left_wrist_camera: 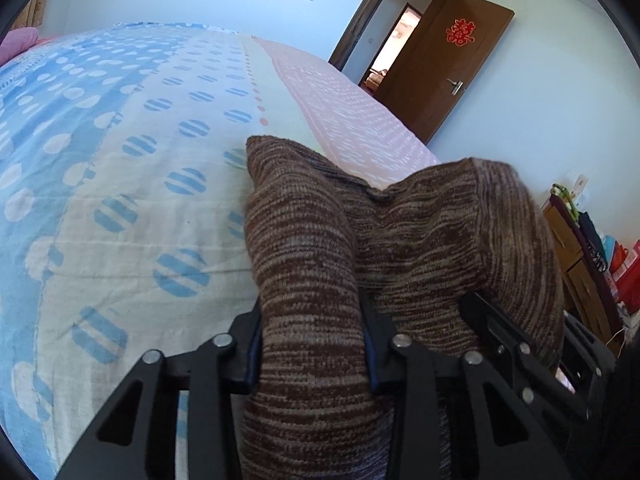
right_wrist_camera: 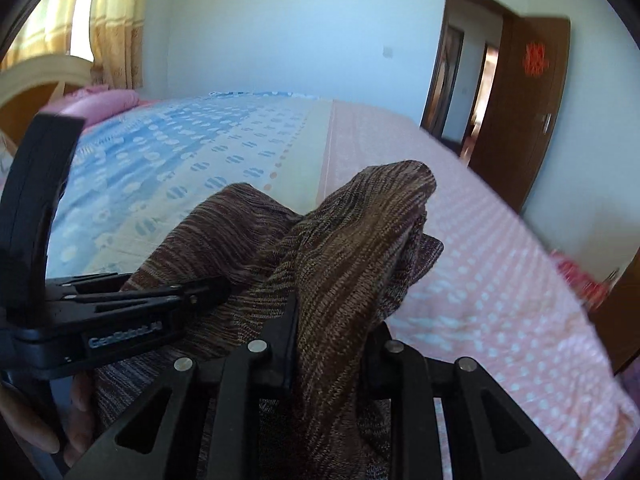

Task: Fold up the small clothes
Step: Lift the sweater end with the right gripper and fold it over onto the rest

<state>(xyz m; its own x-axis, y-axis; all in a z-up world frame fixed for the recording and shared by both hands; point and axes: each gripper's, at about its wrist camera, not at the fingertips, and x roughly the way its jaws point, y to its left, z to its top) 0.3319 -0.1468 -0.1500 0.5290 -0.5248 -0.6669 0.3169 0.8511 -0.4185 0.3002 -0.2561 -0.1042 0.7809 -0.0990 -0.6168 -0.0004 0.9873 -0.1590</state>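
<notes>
A brown striped knit garment point(left_wrist_camera: 400, 220) is held up over the bed between both grippers. In the left wrist view my left gripper point(left_wrist_camera: 312, 340) is shut on a thick fold of it, with both pads pressing the cloth. The right gripper point(left_wrist_camera: 508, 336) shows at the right, under the garment's other end. In the right wrist view my right gripper point(right_wrist_camera: 332, 340) is shut on a bunched fold of the garment point(right_wrist_camera: 352, 240), whose end sticks up beyond the jaws. The left gripper point(right_wrist_camera: 216, 288) lies sideways at the left, its tips buried in the cloth, with a hand point(right_wrist_camera: 76, 420) below it.
The bed sheet point(left_wrist_camera: 120, 160) is blue and cream with dots, with a pink dotted strip point(right_wrist_camera: 480, 280) on the right side. A pink pillow point(right_wrist_camera: 108, 104) and headboard point(right_wrist_camera: 40, 76) lie at the far left. A brown door point(left_wrist_camera: 452, 68) stands open; a cluttered shelf point(left_wrist_camera: 580, 248) is at the right.
</notes>
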